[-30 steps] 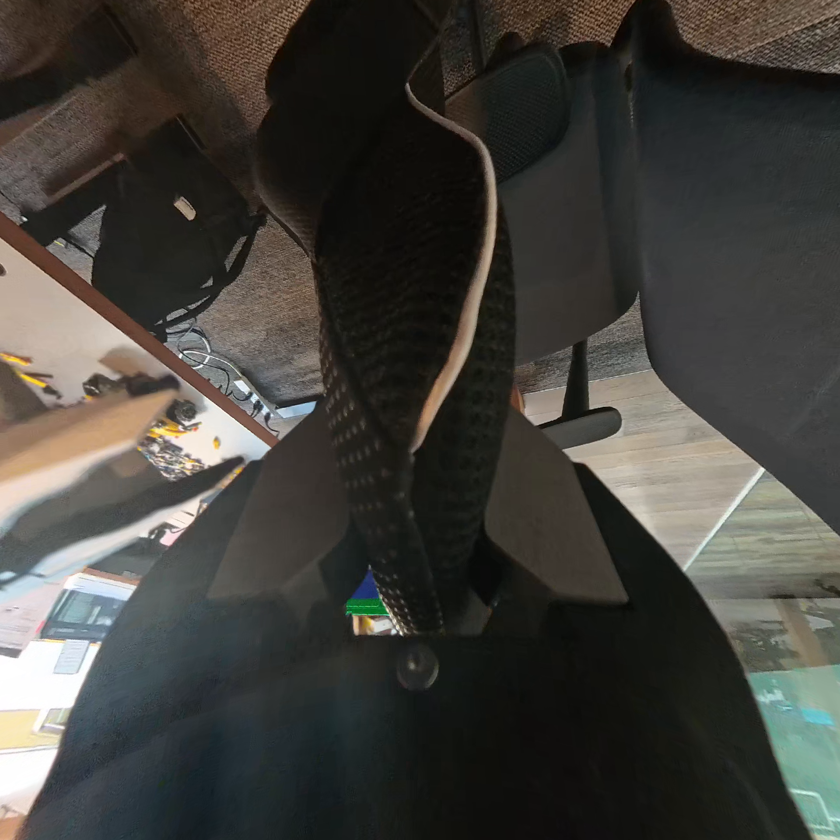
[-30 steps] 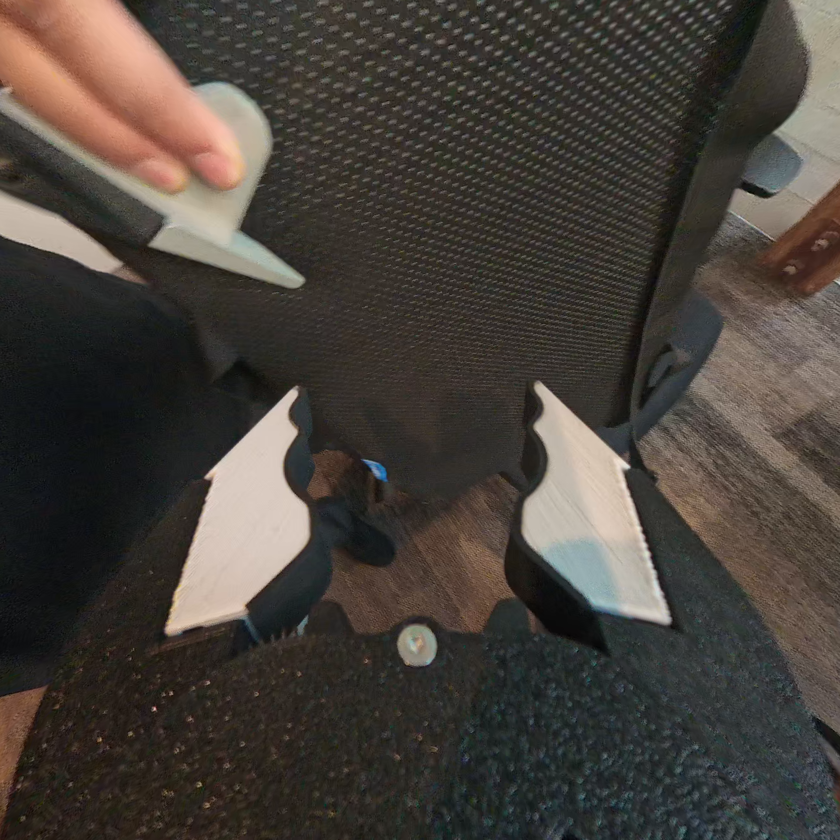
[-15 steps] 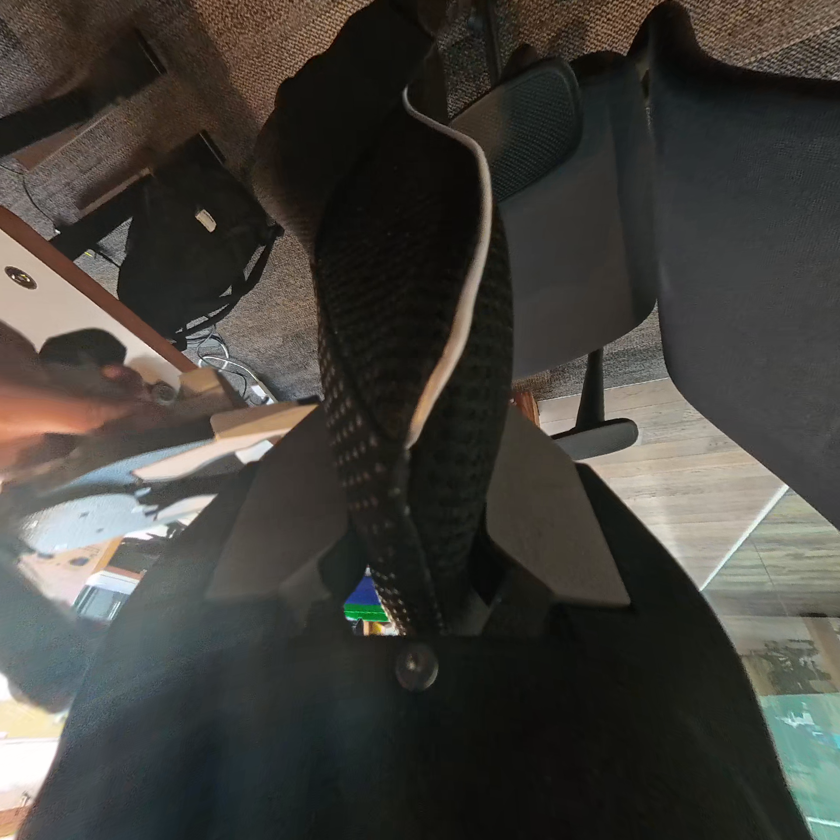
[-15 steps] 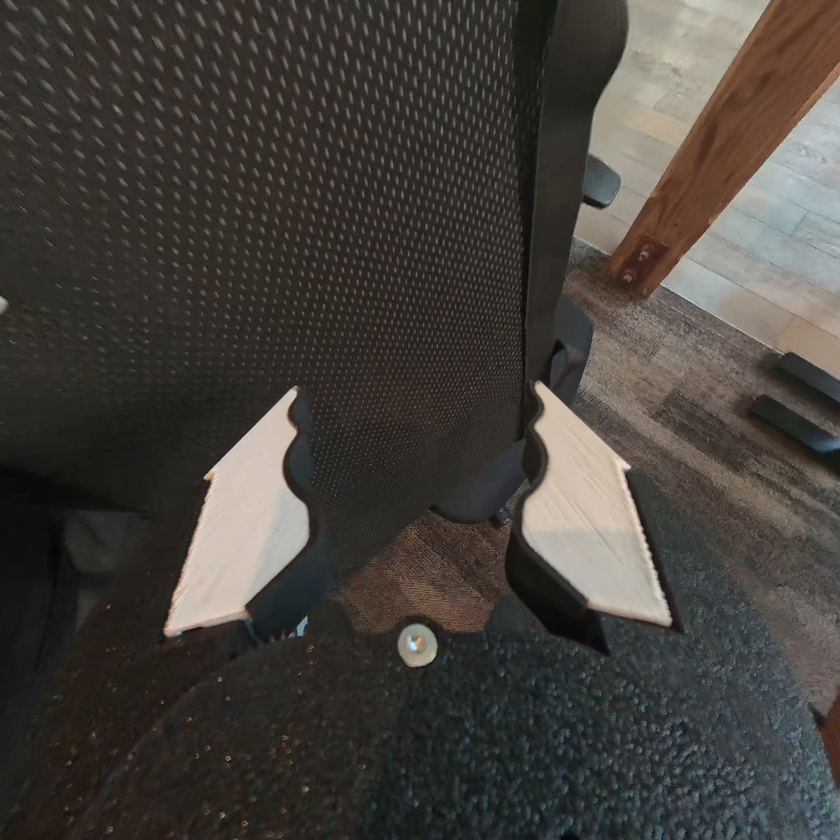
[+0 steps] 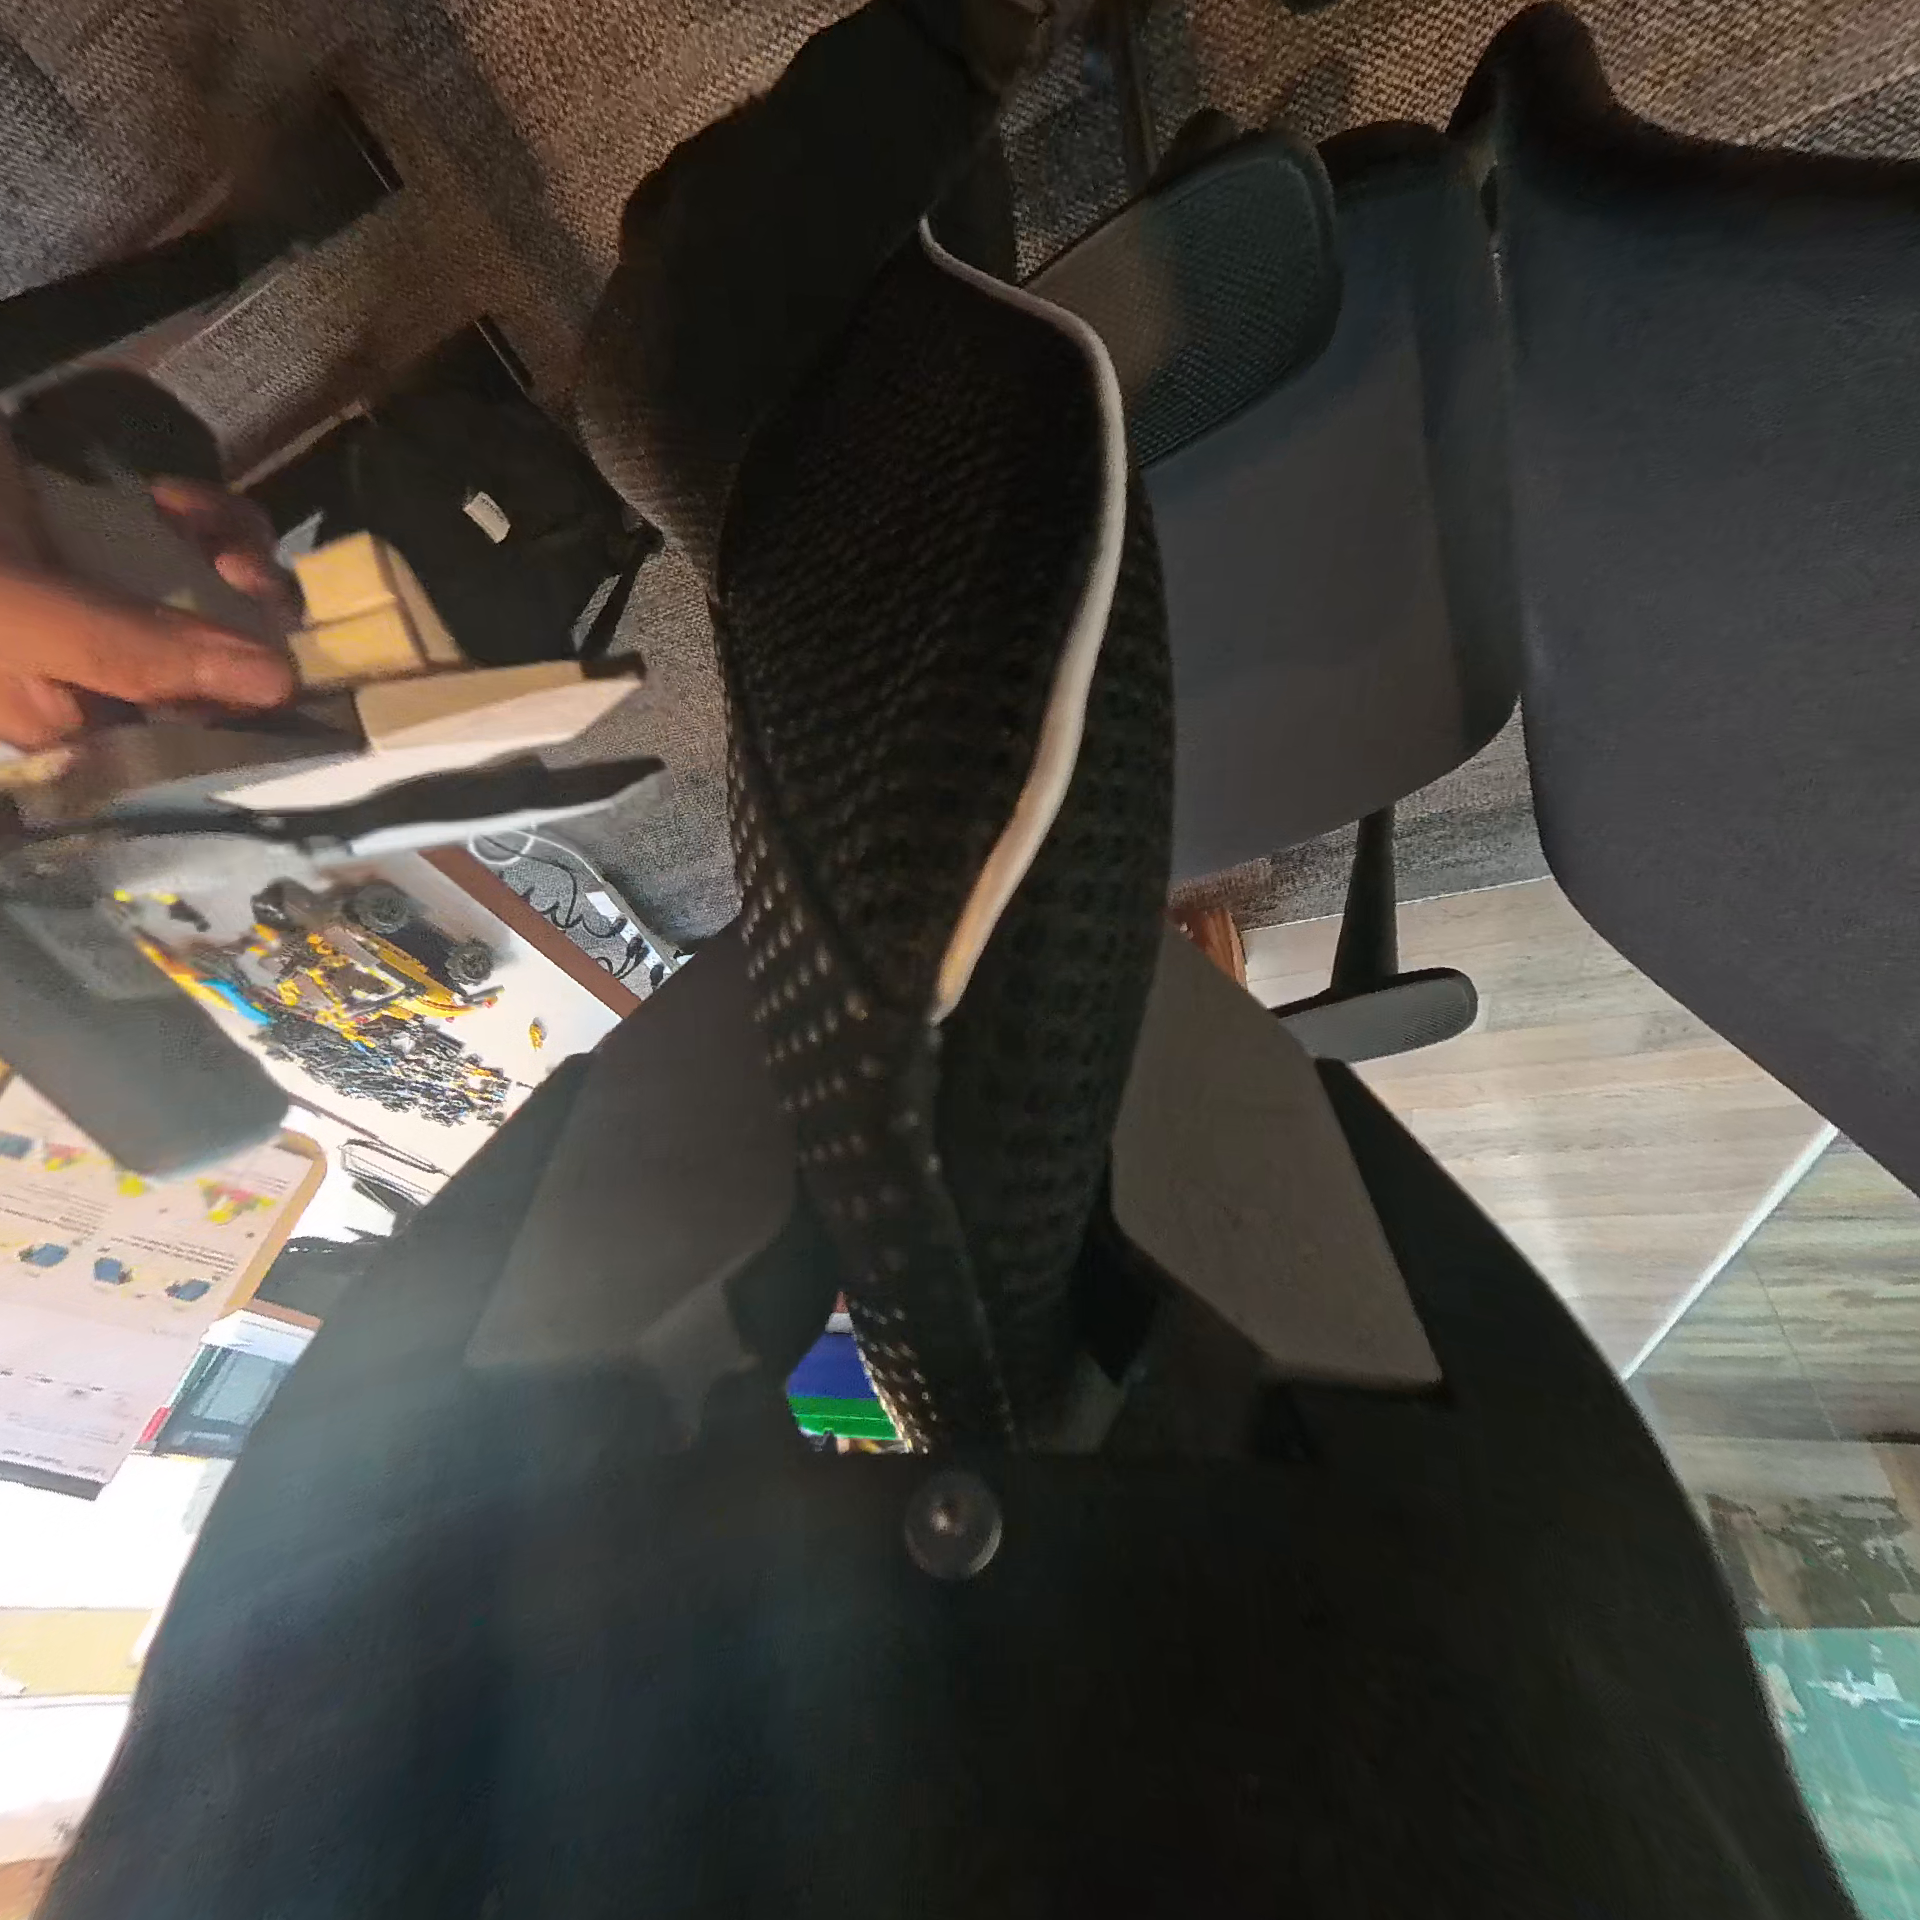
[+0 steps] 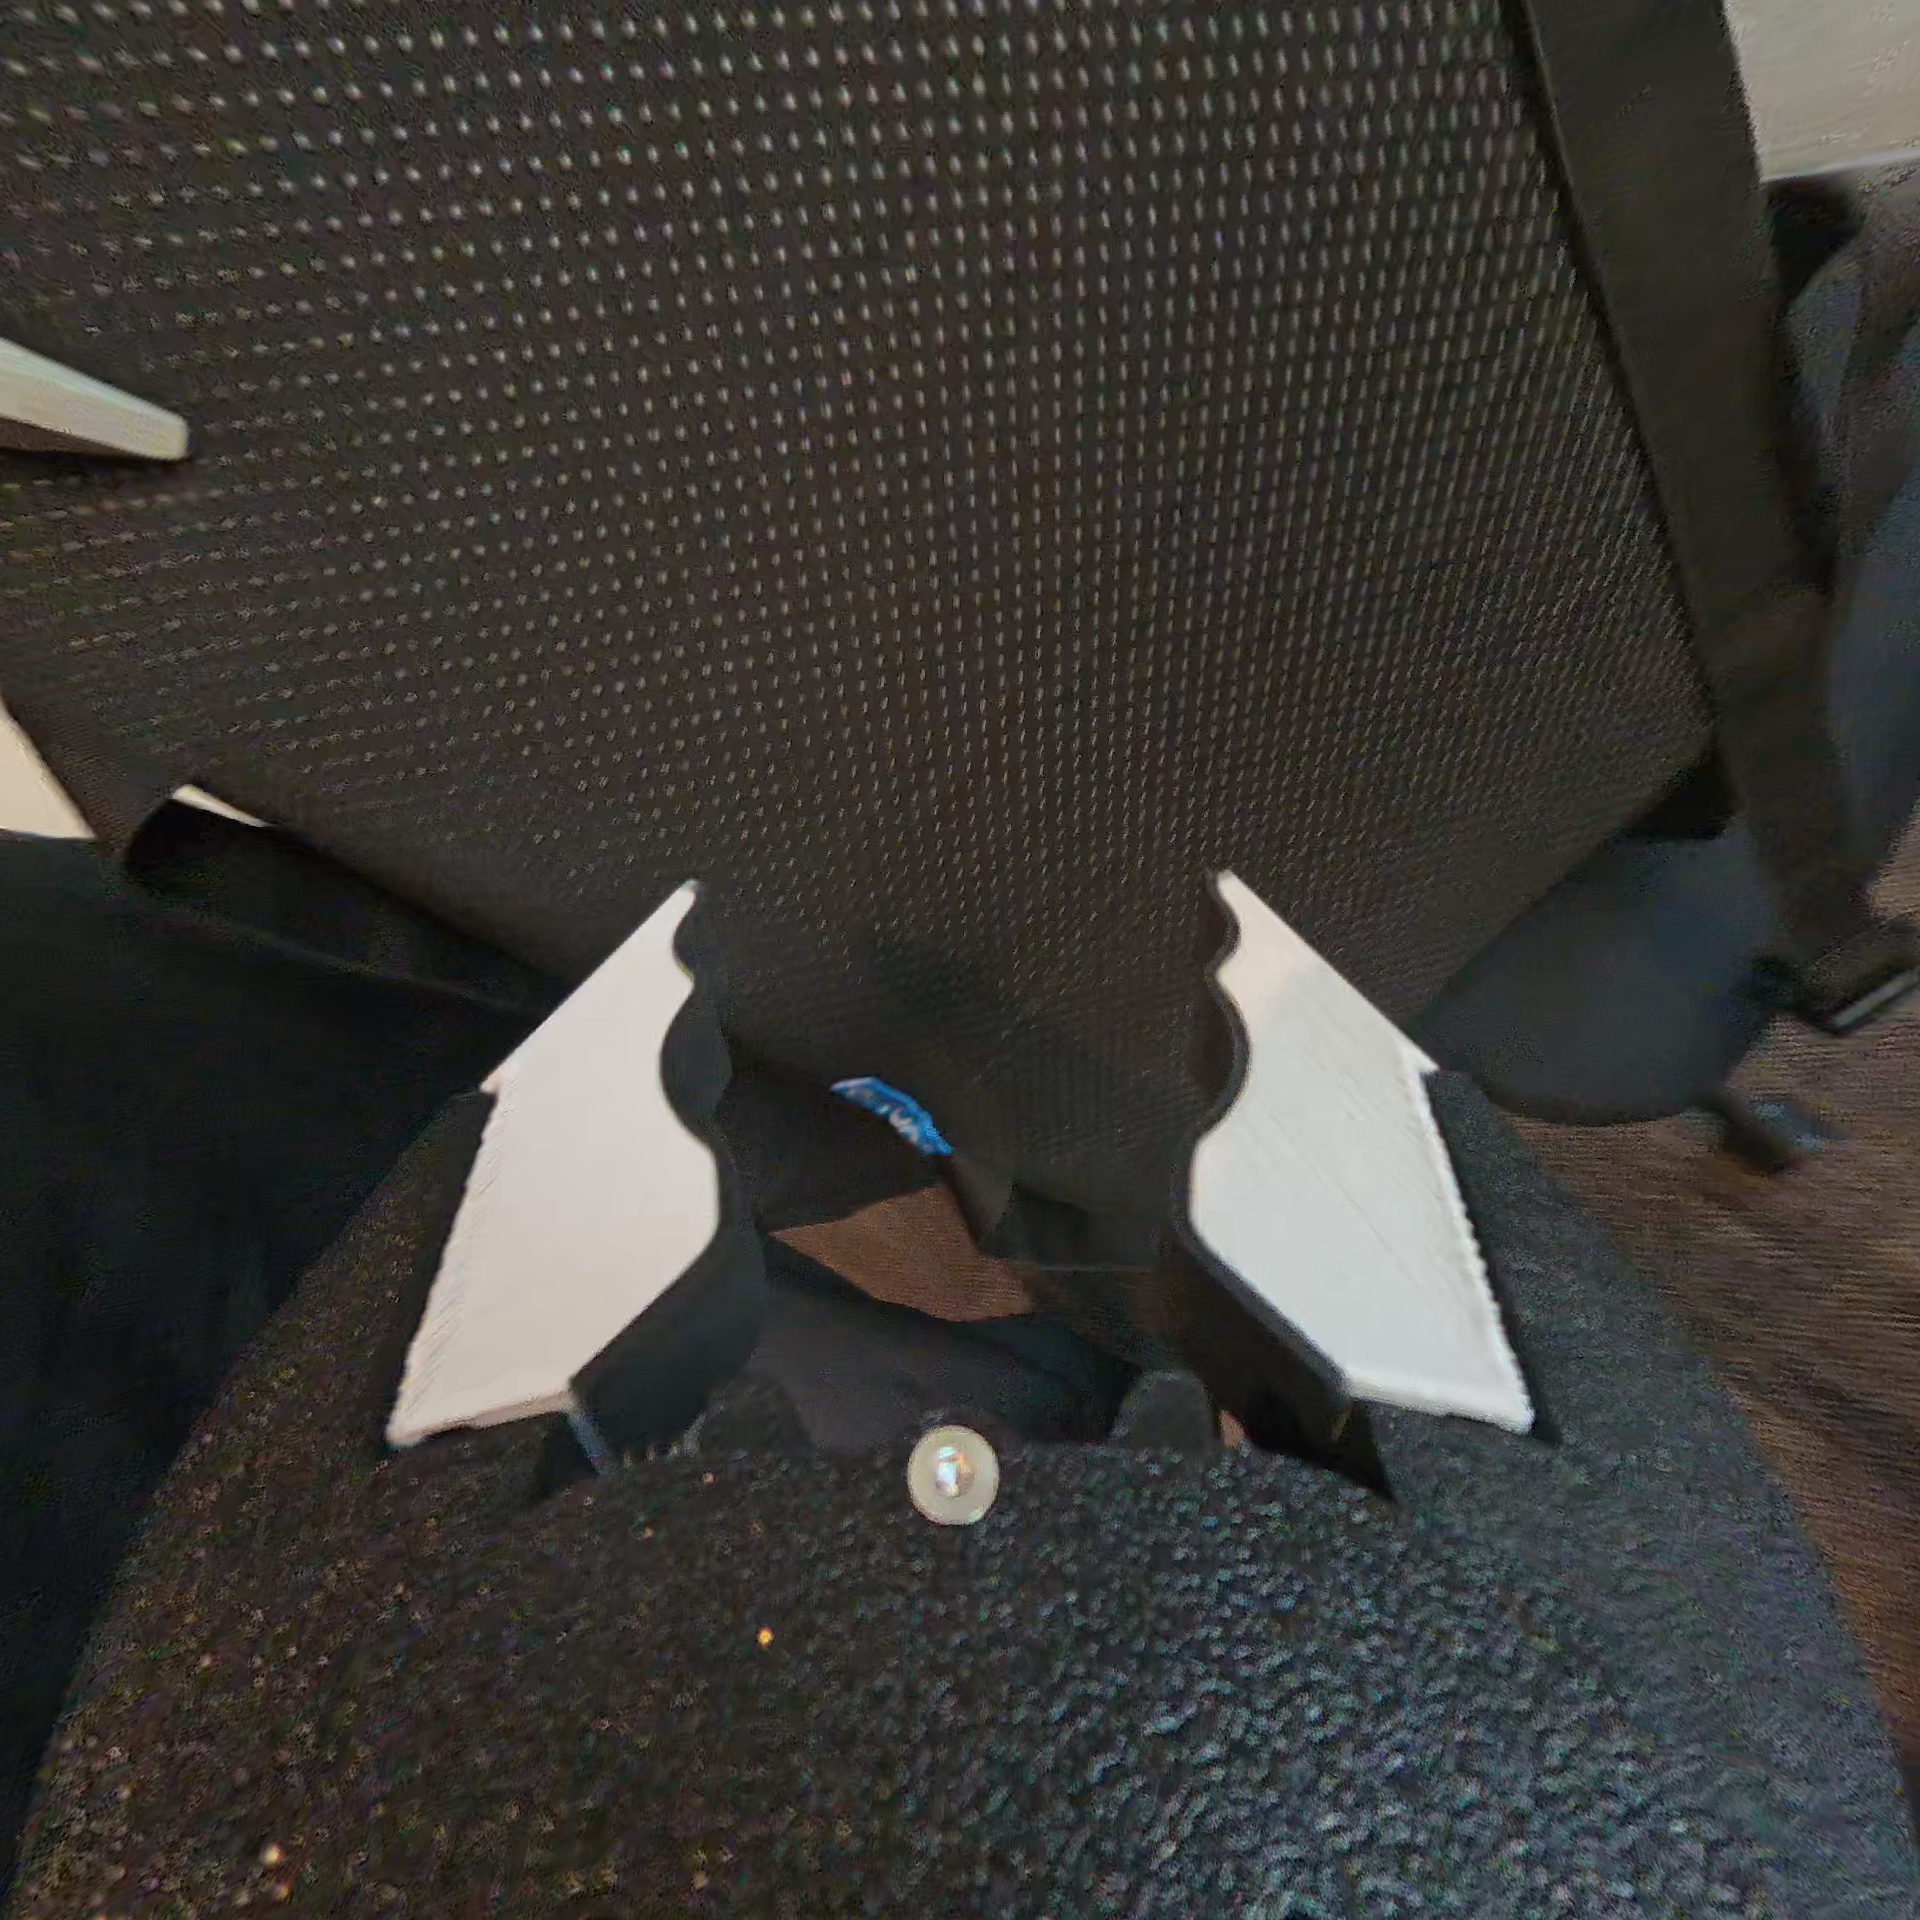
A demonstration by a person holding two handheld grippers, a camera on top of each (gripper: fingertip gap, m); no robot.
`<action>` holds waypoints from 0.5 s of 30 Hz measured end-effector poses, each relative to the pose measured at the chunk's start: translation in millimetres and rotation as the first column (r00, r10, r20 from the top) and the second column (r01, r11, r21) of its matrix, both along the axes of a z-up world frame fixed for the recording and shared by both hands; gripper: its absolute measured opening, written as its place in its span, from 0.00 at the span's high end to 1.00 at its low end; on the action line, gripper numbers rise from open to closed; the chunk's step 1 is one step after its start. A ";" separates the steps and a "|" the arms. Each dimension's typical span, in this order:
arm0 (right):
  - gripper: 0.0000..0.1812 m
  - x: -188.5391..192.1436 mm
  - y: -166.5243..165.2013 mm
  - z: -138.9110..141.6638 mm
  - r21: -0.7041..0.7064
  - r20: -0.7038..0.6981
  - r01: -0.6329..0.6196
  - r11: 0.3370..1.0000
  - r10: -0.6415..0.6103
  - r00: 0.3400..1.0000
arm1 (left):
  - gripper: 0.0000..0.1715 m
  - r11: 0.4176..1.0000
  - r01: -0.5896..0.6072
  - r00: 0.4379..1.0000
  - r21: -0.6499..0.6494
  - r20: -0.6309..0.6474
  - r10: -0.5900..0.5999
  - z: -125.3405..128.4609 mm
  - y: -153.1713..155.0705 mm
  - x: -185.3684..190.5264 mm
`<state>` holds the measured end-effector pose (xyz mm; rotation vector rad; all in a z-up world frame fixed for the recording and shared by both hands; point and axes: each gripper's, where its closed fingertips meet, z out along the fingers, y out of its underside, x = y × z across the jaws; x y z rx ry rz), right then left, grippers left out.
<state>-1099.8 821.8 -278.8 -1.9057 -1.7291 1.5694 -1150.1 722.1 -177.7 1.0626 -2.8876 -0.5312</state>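
My left gripper [image 5: 940, 956] is shut on a fold of black mesh fabric [image 5: 914, 644] with a white edge, which sticks out between the fingers. This view is upside down, with the carpet at the top. My right gripper [image 6: 956, 888] is open and empty, its white fingertips [image 6: 1299, 1091] close to a broad black mesh panel [image 6: 831, 468] that fills the view. A small blue tag [image 6: 894, 1117] shows at the panel's lower edge. The right gripper also shows in the left wrist view [image 5: 468, 727], held by a hand [image 5: 125, 644]. A left fingertip [image 6: 94, 426] shows at the panel's left.
A black strap [image 6: 1642, 312] runs down the panel's right side. Grey office chairs [image 5: 1299, 520] stand on brown carpet [image 5: 1351, 62], with wood floor [image 5: 1558, 1143] beyond. A white table [image 5: 582, 997] carries a yellow toy-brick model [image 5: 343, 956] and printed sheets [image 5: 104, 1247]. A black backpack [image 5: 488, 520] lies on the carpet.
The right gripper has swung left, off the wooden leg and floor, and now faces the mesh panel squarely. In the left view it has come clearly into sight. The left gripper keeps its hold.
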 end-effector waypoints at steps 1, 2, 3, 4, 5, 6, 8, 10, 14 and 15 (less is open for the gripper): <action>0.51 7.5 -1.1 -1.4 -0.072 -0.009 0.000 0.997 -0.001 1.000 | 0.71 1.000 -0.004 1.000 0.000 0.004 0.004 -0.6 1.0 -0.4; 0.53 16.0 -3.5 -1.0 -0.163 -0.022 -0.012 0.987 0.008 1.000 | 0.71 1.000 -0.008 1.000 0.000 0.008 0.008 -1.4 1.8 -0.6; 0.53 24.9 -5.5 -1.6 -0.245 -0.031 -0.024 0.969 0.017 0.999 | 0.71 1.000 -0.011 1.000 0.001 0.010 0.011 -2.5 2.6 -0.7; 0.53 34.0 -7.3 -5.2 -0.302 -0.030 -0.034 0.953 0.026 0.999 | 0.71 1.000 -0.014 1.000 0.001 0.013 0.014 -3.9 3.3 -0.8; 0.53 42.5 -8.7 -12.7 -0.334 -0.018 -0.034 0.942 0.030 0.999 | 0.71 1.000 -0.018 1.000 0.002 0.016 0.018 -5.6 4.2 -0.9; 0.53 49.6 -9.5 -22.4 -0.352 0.002 -0.020 0.936 0.022 1.000 | 0.71 1.000 -0.025 0.999 0.009 0.023 0.024 -7.2 5.4 -0.6; 0.53 59.1 -13.4 -37.8 -0.406 0.023 0.022 0.914 -0.014 1.000 | 0.73 0.995 -0.092 0.995 0.026 0.052 0.091 -9.8 7.7 2.1; 0.53 64.1 -16.6 -49.7 -0.445 0.026 0.074 0.893 -0.069 0.997 | 0.75 0.985 -0.173 0.983 -0.001 0.062 0.173 -15.5 6.4 3.4; 0.50 74.4 -8.9 -58.6 -0.425 0.011 0.210 0.881 -0.226 0.974 | 0.76 0.900 -0.422 0.888 -0.107 0.150 0.434 -20.8 25.3 10.1; 0.50 79.8 2.1 -52.2 -0.431 -0.013 0.268 0.862 -0.302 0.953 | 0.75 0.856 -0.496 0.839 -0.146 0.172 0.516 -19.2 34.1 10.1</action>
